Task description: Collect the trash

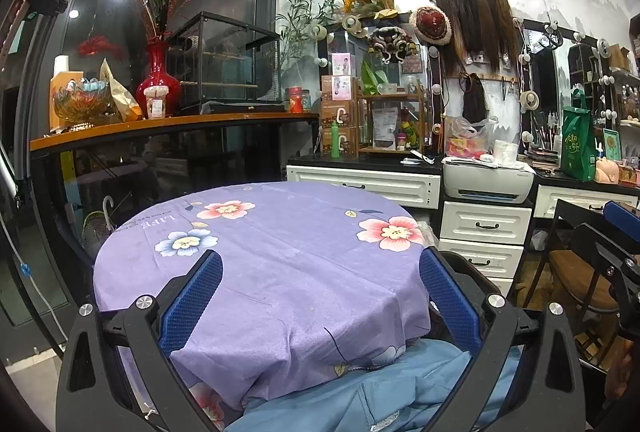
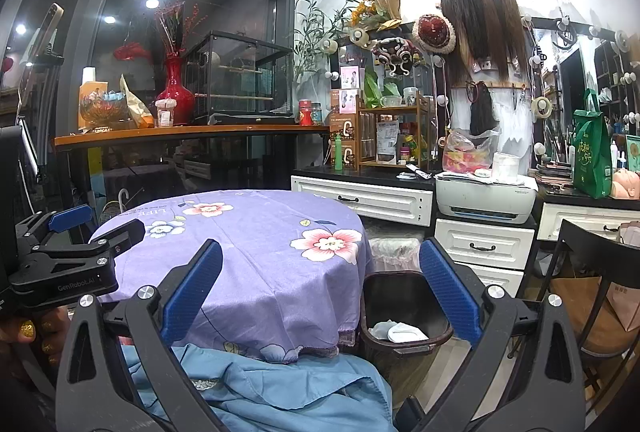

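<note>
Both grippers are hovering over the near edge of the round bench (image 1: 280, 272), which is wearing a purple floral cloth. Left gripper (image 1: 320, 296): blue-padded fingers (image 1: 192, 304) standing spread wide, nothing between them. Right gripper (image 2: 320, 292): fingers (image 2: 450, 296) likewise spread apart and gripping nothing. In the right wrist view, lower centre-right, a dark waste bin (image 2: 404, 296) is standing on the floor just beside the bench, and crumpled white trash (image 2: 398, 332) is lying inside at its bottom. In the same view the left gripper is showing at the left edge, side-on. Blue fabric (image 2: 260, 392) is bunching along the bottom of both frames. A white printer (image 2: 486, 199) is sitting on the drawers behind.
</note>
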### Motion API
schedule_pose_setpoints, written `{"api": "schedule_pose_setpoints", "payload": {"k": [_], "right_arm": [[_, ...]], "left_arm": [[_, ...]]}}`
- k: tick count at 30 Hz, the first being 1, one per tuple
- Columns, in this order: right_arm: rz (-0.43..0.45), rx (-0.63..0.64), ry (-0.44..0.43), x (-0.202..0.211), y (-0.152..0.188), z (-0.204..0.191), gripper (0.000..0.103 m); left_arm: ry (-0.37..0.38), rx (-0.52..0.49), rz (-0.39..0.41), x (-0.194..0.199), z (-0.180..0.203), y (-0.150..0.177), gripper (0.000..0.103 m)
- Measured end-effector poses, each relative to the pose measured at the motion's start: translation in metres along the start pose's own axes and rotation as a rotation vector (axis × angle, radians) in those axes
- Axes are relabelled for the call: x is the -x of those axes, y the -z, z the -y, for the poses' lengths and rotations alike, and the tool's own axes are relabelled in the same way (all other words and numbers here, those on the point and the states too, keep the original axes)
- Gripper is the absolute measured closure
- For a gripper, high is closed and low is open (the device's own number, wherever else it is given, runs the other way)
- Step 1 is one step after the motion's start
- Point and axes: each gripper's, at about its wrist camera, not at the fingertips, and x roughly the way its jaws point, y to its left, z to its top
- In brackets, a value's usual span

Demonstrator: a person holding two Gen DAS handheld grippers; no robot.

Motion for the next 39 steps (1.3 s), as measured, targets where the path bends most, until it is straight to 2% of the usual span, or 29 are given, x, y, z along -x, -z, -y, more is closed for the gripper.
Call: {"api": "schedule_pose_setpoints", "payload": {"k": [39], "right_arm": [[-0.005,-0.001,0.001,0.0002,0.0009,-0.0056,0.006]], "left_arm": [[0.000,0.004,-0.001,-0.0007,-0.0002,-0.0020,0.005]]}}
